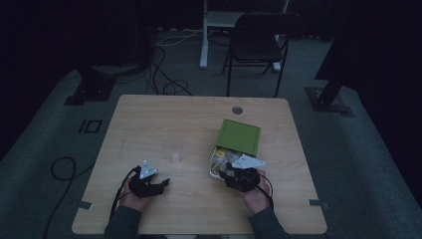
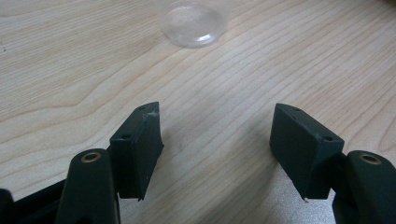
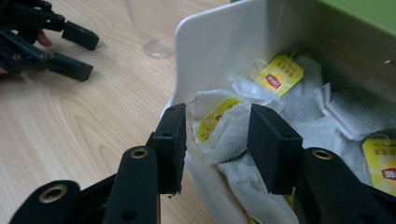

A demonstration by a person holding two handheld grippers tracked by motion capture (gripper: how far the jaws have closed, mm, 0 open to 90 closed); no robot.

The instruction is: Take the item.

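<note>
The wooden table (image 1: 164,119) carries a white box (image 1: 215,164) of tea bags, its green lid (image 1: 240,136) pushed back so the contents can be reached. A clear cup (image 1: 175,152) stands just left of the box, probably waiting for a bag. The right gripper (image 3: 215,135) straddles the box's near corner, jaws partly spread around a tea bag (image 3: 223,128) without pinching it. The left gripper (image 2: 217,140) rests spread over bare wood, near the cup.

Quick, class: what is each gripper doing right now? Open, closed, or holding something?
Left gripper: open, jaws wide apart over bare table, holding nothing.
Right gripper: open, jaws either side of a tea bag at the white box's edge, not yet clamped.
</note>
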